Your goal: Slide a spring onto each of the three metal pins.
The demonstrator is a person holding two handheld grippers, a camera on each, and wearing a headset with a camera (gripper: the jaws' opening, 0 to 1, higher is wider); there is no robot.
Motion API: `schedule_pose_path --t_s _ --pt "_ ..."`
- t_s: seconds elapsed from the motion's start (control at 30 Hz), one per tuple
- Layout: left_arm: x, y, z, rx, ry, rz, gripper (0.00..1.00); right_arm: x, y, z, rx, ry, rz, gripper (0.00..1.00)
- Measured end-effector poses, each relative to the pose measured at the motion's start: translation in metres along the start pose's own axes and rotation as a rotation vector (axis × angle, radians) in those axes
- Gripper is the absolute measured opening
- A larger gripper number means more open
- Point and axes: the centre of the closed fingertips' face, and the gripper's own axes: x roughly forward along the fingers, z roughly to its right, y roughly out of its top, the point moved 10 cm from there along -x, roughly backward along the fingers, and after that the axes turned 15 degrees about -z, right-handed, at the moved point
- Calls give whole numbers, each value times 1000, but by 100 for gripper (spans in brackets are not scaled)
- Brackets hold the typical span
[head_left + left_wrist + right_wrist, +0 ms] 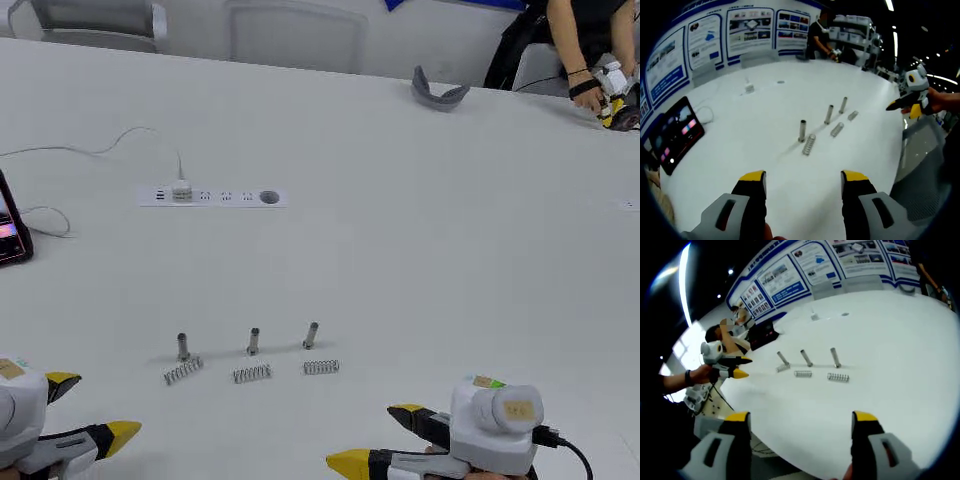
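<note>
While 3 springs (252, 373) lie just beside 3 standing metal pins (253, 341) on the white table (400, 250), I hold my left gripper (93, 405) and right gripper (378, 436) spread wide, both empty.

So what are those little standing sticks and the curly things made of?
The pins look like metal: grey, smooth, a bit shiny. The springs look like thin silvery wire wound in coils, probably steel, though the pictures can't prove it.
</note>
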Motion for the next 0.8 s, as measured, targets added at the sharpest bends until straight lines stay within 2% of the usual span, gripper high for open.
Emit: schedule_pose_path --t_s 0.43,0.8 --pt "-5 -9 5 -19 -10 5 68 1 0 1 -7 -5 -9 84" --pt "-7 -3 7 -27 -11 16 71 -1 1 1 -8 -1 -13 84"
